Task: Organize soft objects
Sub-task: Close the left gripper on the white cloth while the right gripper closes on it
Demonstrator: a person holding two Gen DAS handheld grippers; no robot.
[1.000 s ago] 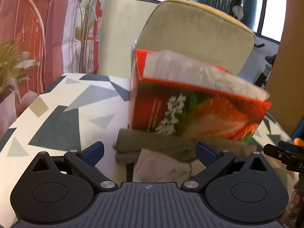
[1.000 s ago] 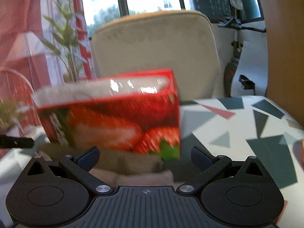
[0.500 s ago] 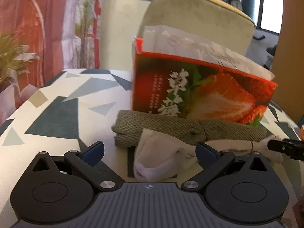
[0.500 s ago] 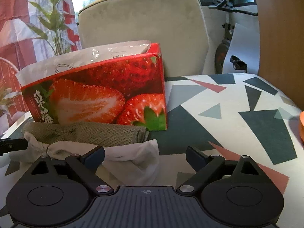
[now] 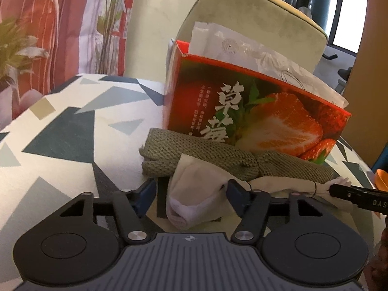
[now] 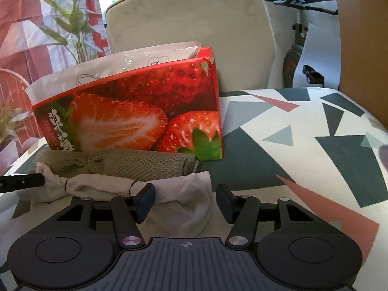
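Note:
A long white cloth (image 5: 201,189) lies on the patterned table in front of a folded olive knitted cloth (image 5: 194,152). My left gripper (image 5: 191,194) straddles its left end; the jaws are closing, the right pad touches the fabric and the left pad stands clear. In the right wrist view the white cloth (image 6: 184,194) has its other end between the fingers of my right gripper (image 6: 185,198). Those jaws are closing too, with a gap at the right pad. The olive cloth (image 6: 135,165) sits just behind.
A red strawberry-print box (image 5: 254,111) with a white plastic bag inside stands right behind the cloths. A beige chair (image 6: 189,19) is beyond the table's far edge. Open patterned tabletop (image 6: 303,145) stretches to the right. A potted plant (image 5: 17,48) is far left.
Both grippers have sunk toward the table and the white cloth's ends now lie between their fingers. Both pairs of jaws have narrowed from wide open.

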